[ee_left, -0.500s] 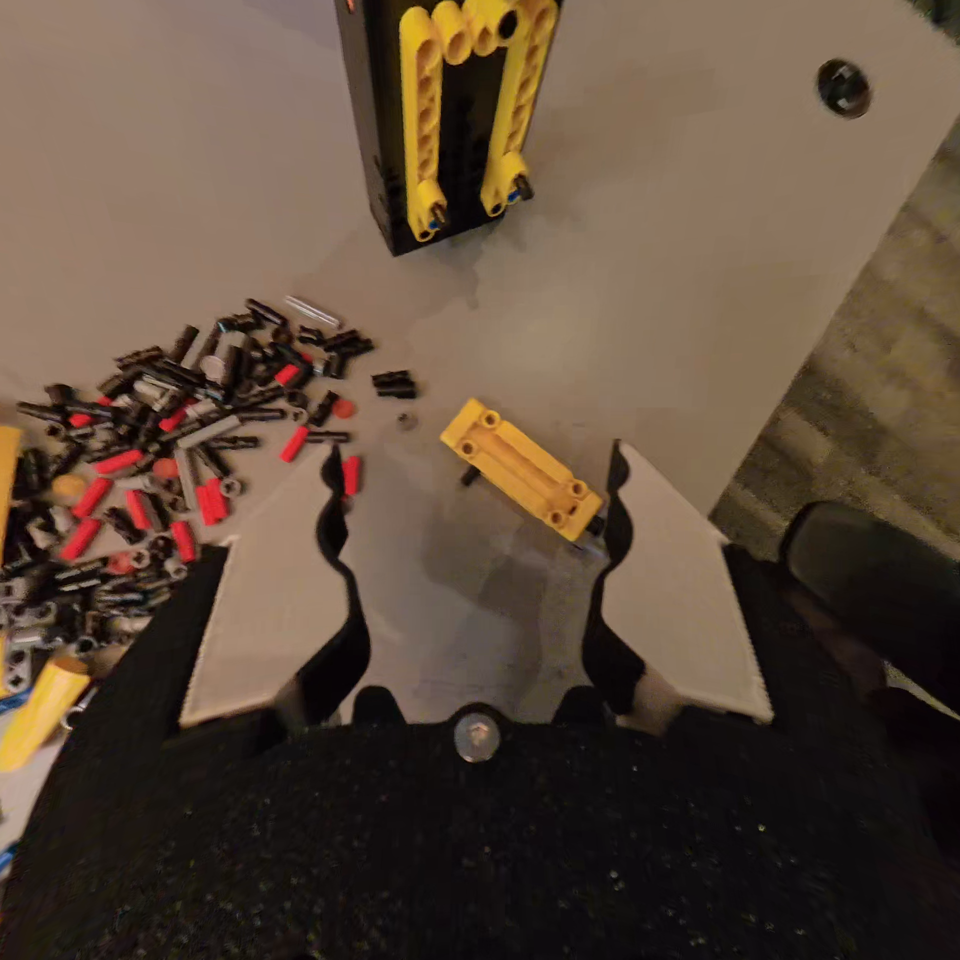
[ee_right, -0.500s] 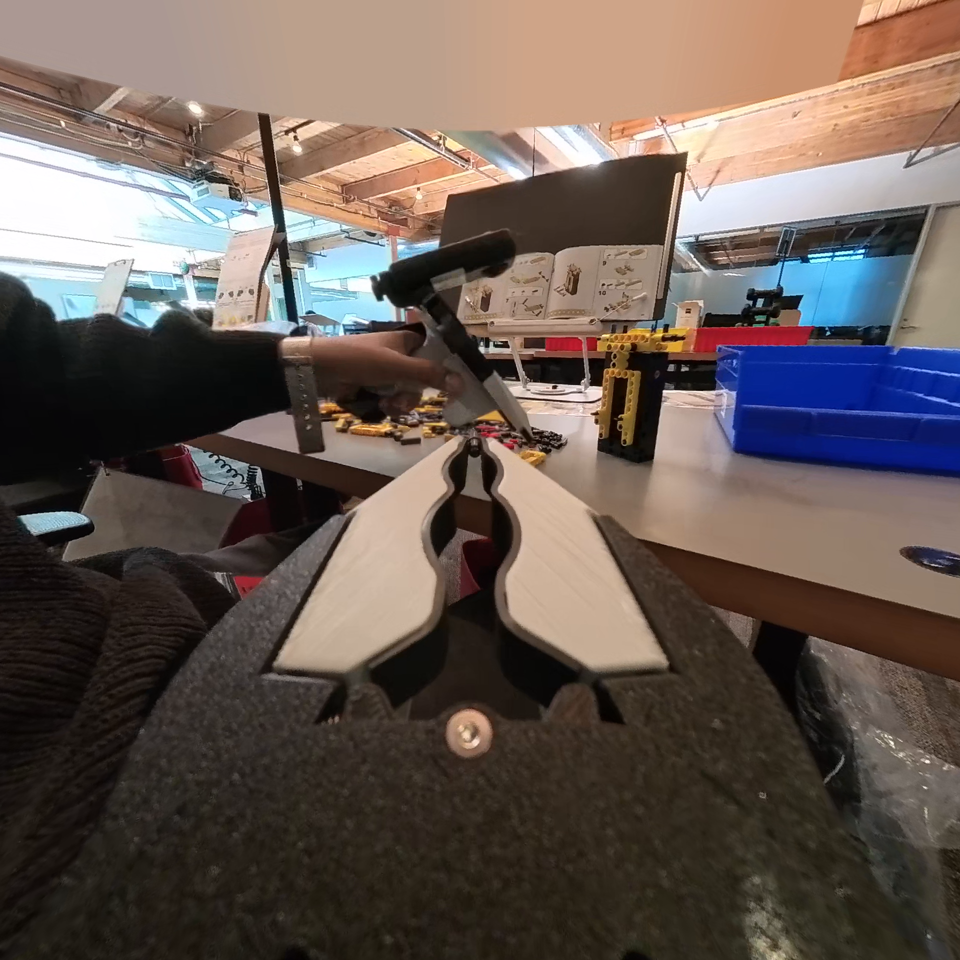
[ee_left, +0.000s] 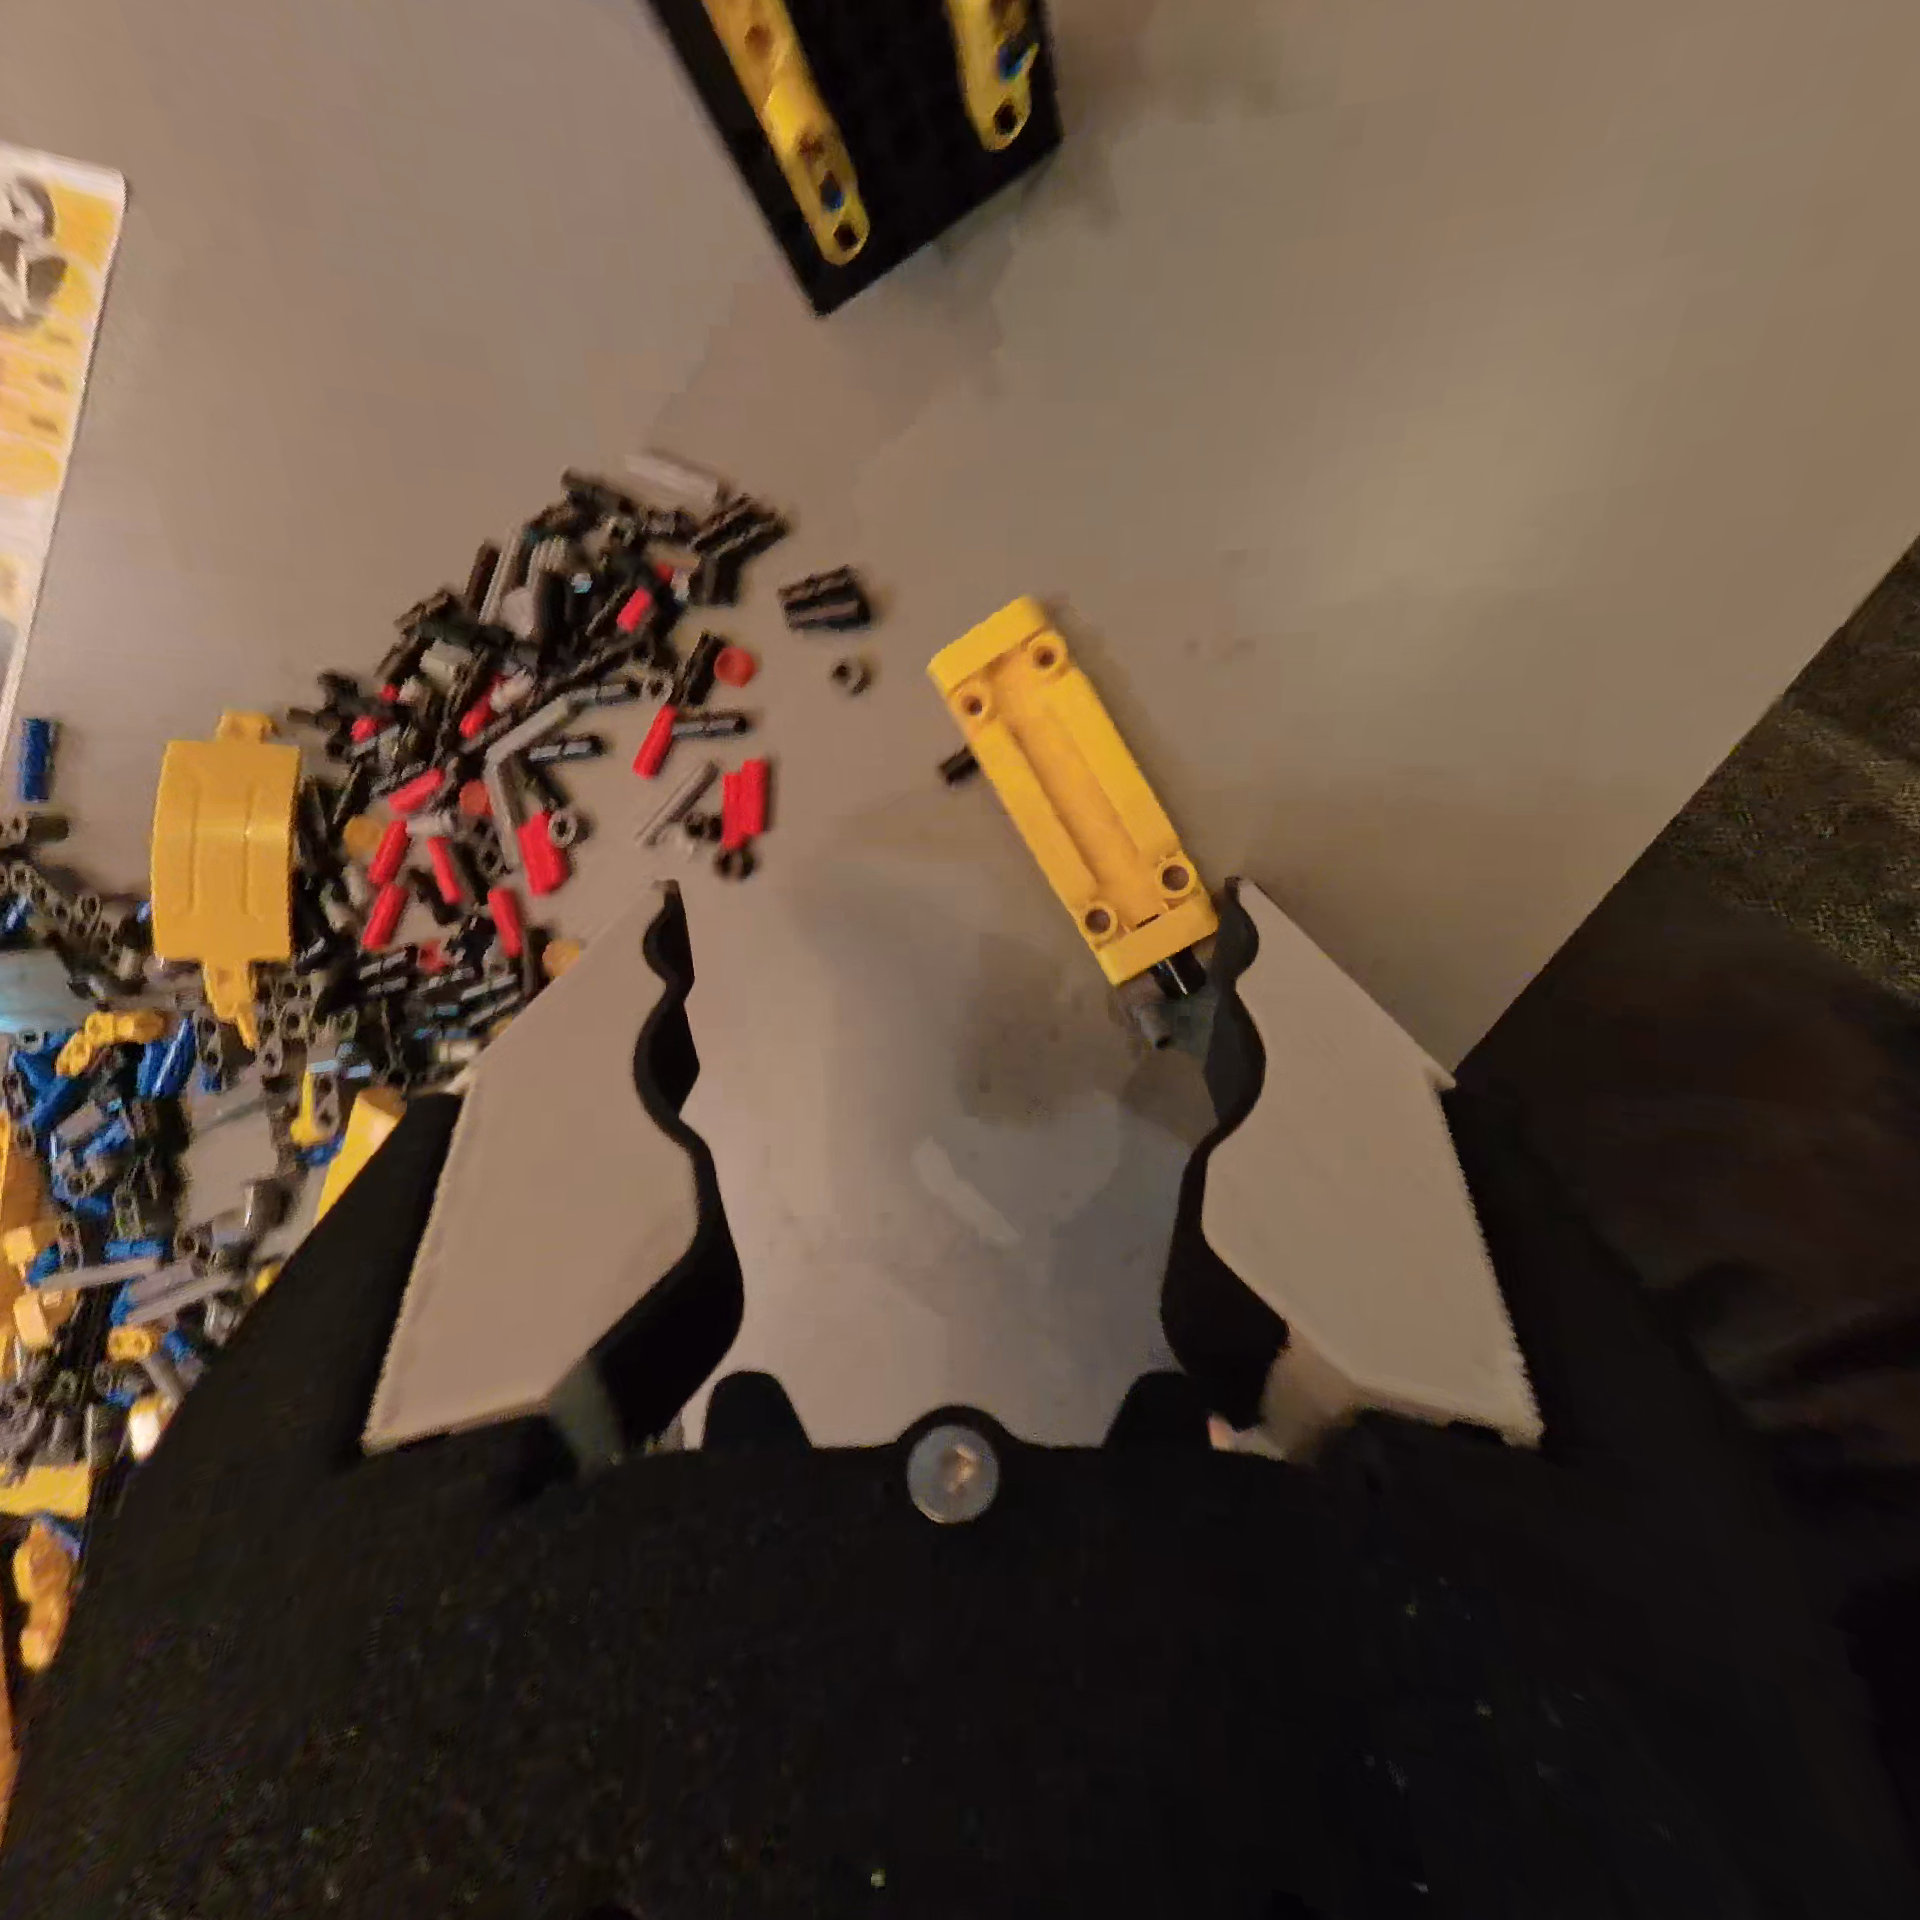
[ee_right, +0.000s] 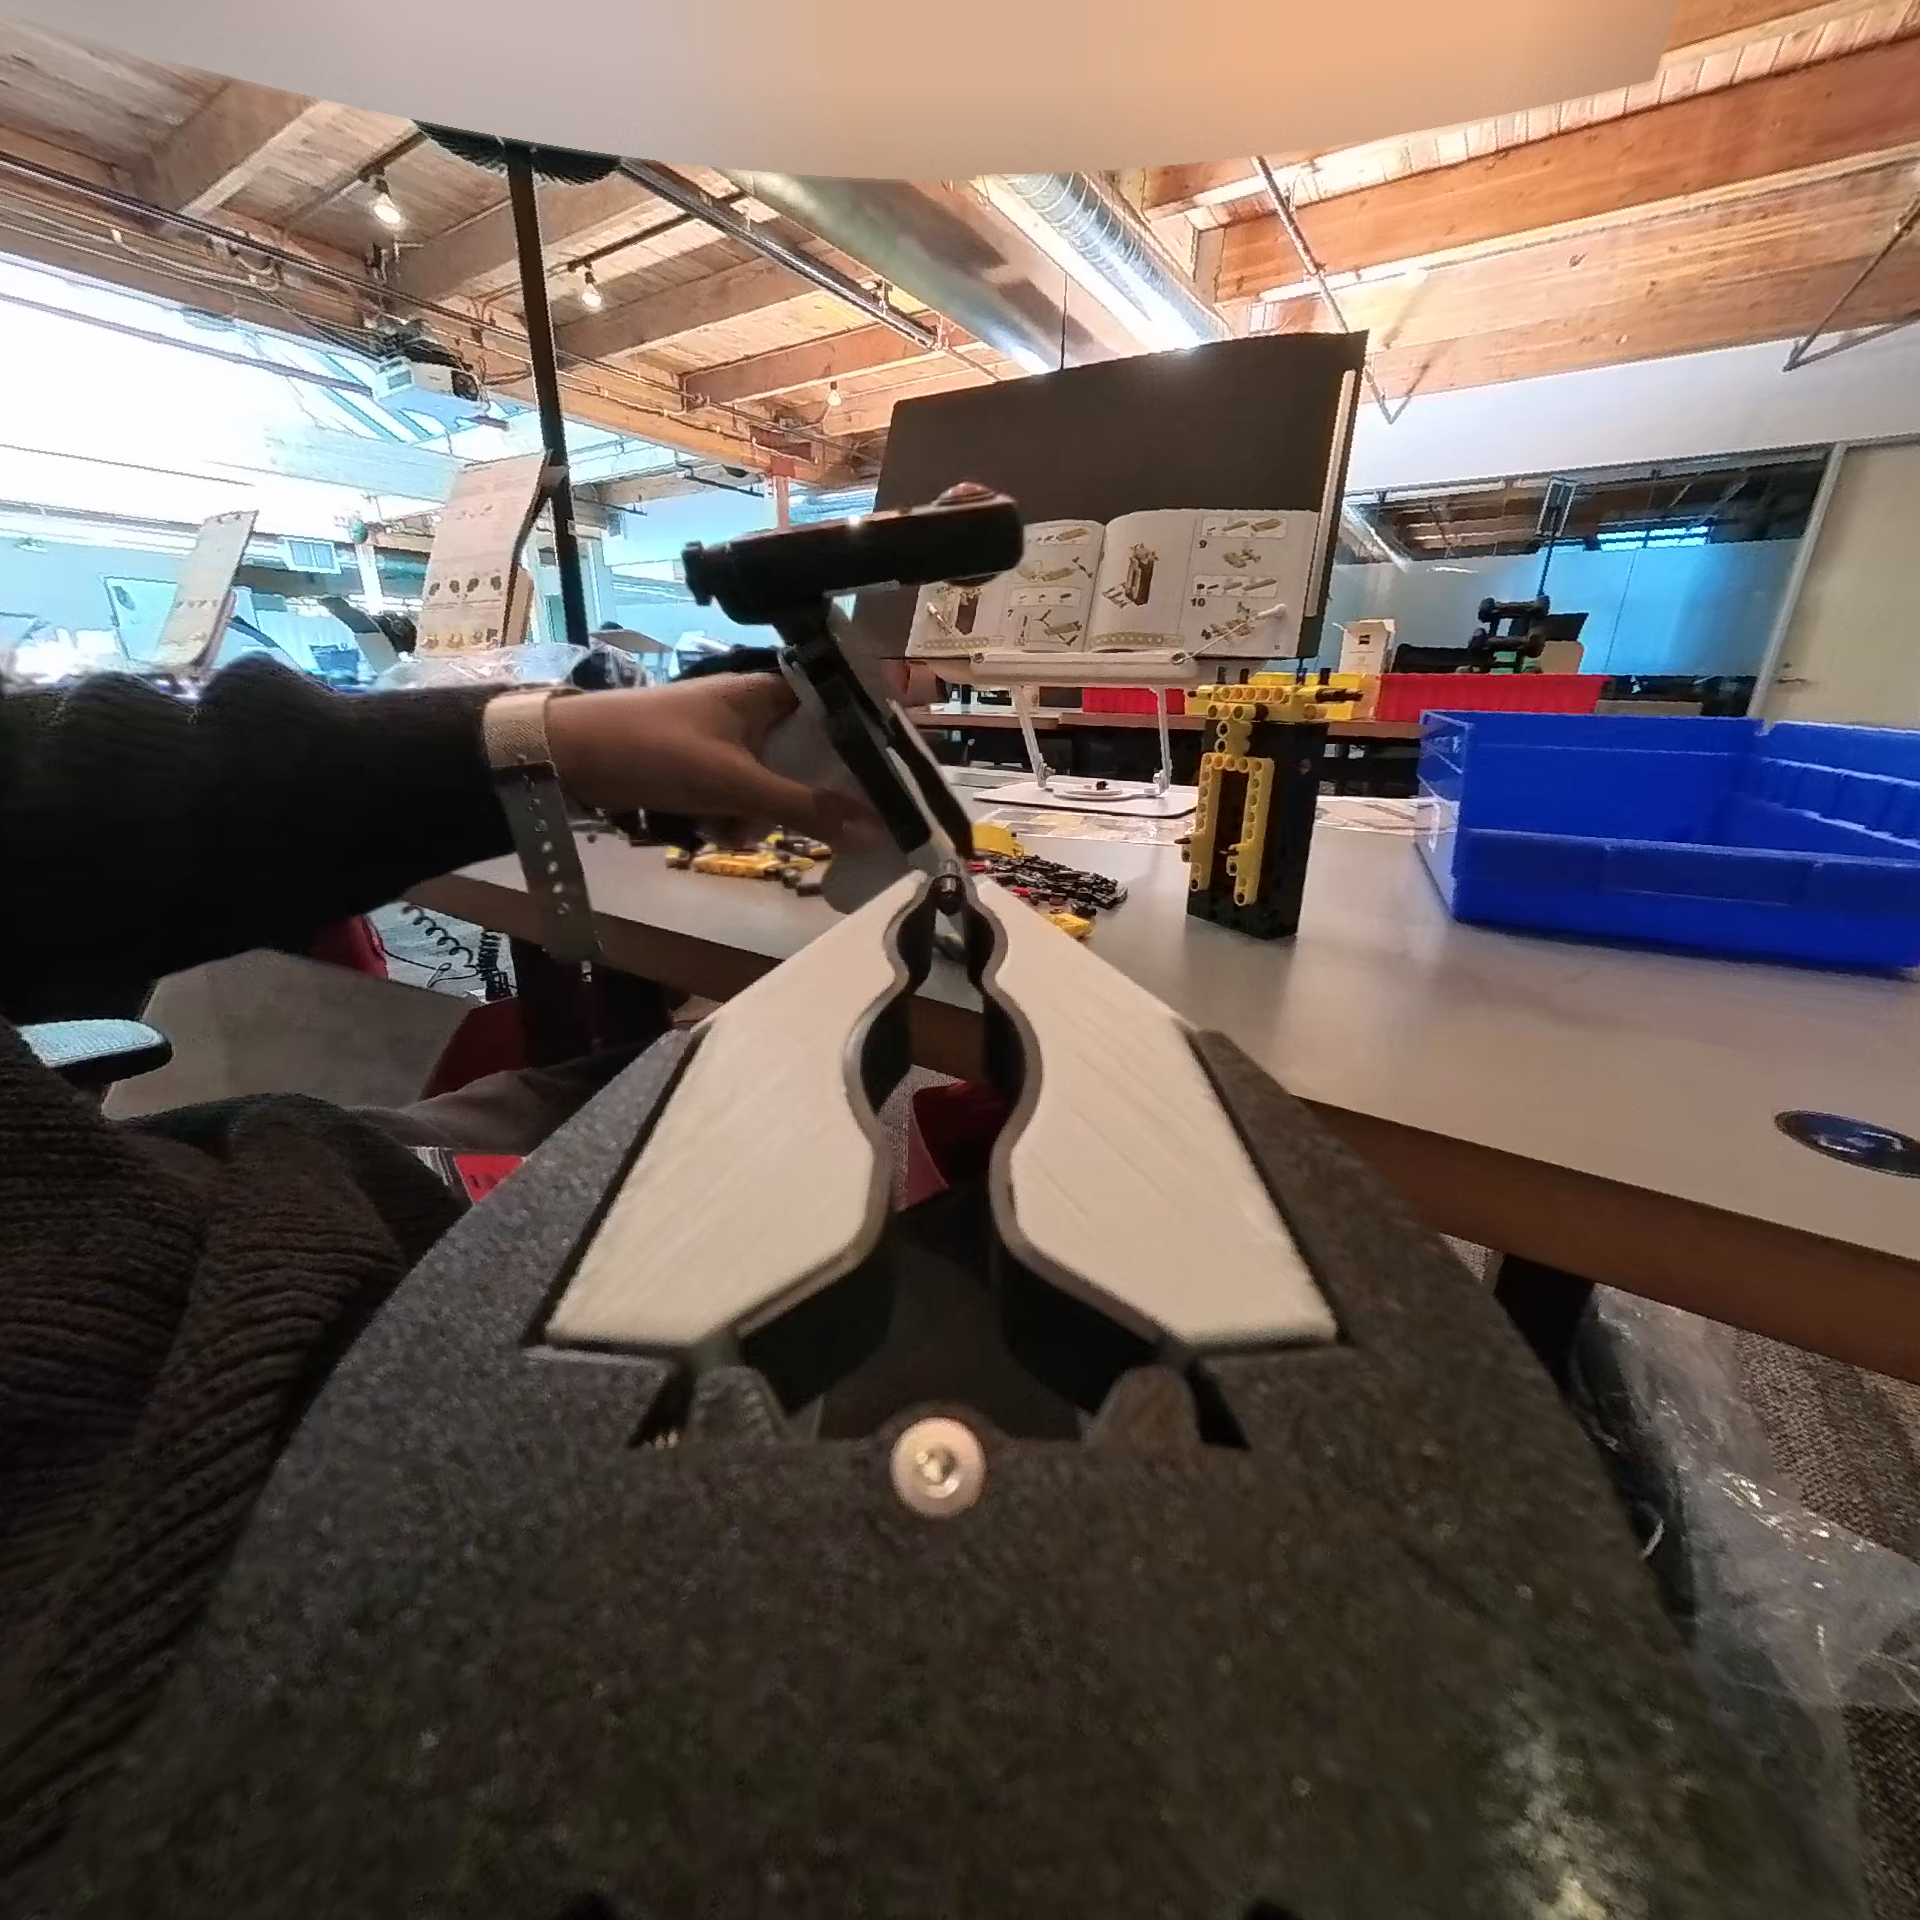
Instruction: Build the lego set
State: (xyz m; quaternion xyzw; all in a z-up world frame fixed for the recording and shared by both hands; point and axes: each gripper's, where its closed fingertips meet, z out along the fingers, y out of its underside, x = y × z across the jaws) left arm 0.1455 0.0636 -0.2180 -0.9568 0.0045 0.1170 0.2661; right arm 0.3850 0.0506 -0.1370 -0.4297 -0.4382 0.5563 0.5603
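Note:
My left gripper [ee_left: 951, 904] is open and empty, low over the grey table [ee_left: 1351, 468]. A yellow studless block [ee_left: 1070, 790] lies on the table, its near end touching or just short of my right fingertip [ee_left: 1236, 925]. A pile of small black, red and grey pins [ee_left: 540, 727] lies off the left fingertip. My right gripper [ee_right: 948, 888] is shut on a small dark pin [ee_right: 948, 883], held in the air before the table's front edge. The left gripper also shows in the right wrist view [ee_right: 904, 821], held by a hand over the pin pile [ee_right: 1049, 883].
A black and yellow tower model [ee_left: 862, 135] stands beyond the block; it also shows in the right wrist view [ee_right: 1247, 821]. A yellow curved shell [ee_left: 218, 842] and blue and yellow parts lie left. A blue bin [ee_right: 1662, 831] and an open booklet on a stand [ee_right: 1112, 582] are behind.
The left gripper has turned and shifted, so the yellow block now lies by its right fingertip and more of the parts at left show. The right gripper stays shut on the pin.

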